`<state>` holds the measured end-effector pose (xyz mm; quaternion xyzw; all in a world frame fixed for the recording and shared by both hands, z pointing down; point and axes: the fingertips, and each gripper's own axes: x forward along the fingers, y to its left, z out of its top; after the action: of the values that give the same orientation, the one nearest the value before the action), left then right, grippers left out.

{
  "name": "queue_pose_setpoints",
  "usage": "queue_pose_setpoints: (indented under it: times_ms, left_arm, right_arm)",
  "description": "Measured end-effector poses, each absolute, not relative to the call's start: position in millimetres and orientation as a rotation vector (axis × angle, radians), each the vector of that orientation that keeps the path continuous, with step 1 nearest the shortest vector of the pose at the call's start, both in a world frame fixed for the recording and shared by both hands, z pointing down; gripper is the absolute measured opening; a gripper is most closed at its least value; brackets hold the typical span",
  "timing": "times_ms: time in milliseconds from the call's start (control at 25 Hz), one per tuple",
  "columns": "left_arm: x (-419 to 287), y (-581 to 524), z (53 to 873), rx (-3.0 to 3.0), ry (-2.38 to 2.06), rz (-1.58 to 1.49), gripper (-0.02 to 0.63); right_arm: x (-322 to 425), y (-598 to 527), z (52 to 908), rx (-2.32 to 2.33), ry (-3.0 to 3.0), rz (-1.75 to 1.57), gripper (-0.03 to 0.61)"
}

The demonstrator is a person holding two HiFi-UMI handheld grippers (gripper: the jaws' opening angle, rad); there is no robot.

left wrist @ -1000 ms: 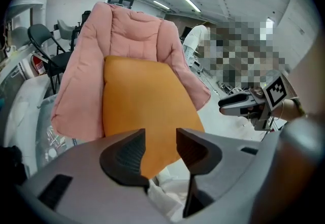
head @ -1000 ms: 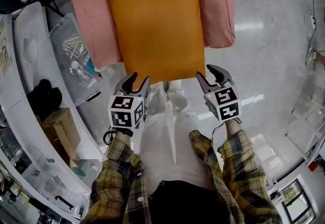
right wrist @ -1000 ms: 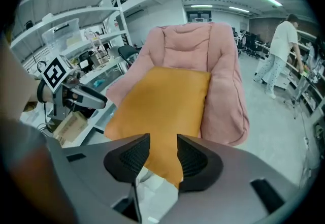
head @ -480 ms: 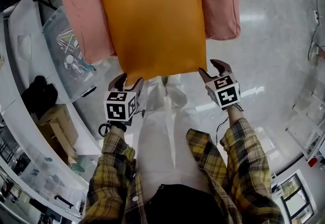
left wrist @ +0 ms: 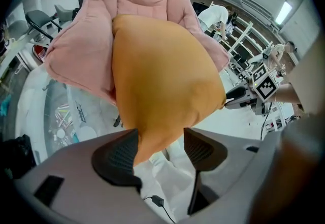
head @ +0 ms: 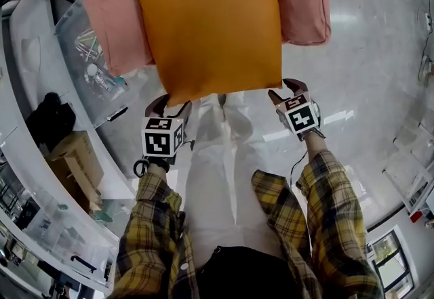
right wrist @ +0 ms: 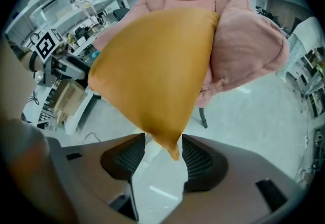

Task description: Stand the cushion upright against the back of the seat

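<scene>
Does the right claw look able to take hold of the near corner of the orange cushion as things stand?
Probably yes. The right claw has just been opening its jaws, and the corner of the cushion sits between them, with neither pad pressing on it yet. Nothing blocks the way.

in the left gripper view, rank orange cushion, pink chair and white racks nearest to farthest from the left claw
1. Orange cushion: its corner is between the jaws of the left claw, which have just been opening.
2. Pink chair: behind the cushion.
3. White racks: far back, right.
</scene>
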<state>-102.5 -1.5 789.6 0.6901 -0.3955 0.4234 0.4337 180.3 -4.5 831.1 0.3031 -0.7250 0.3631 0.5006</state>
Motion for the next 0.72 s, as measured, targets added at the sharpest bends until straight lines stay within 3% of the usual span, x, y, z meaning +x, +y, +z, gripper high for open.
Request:
queue_pose_setpoints:
  times_ms: [360, 480, 720]
  left_arm:
    - [-104, 17, 816, 1.654, -0.978, 1.117, 0.268]
    - [-103, 12, 818, 1.641, -1.007, 1.148, 0.176]
    - [-104, 9, 814, 1.655, -1.016, 1.15, 0.096]
  right_arm:
    - [177, -8, 843, 0.788, -1.756, 0.881, 0.216]
    - [175, -8, 843, 0.786, -1.753, 0.861, 0.203]
    - [166, -13, 839, 0.772, -1.78, 0.81, 0.1]
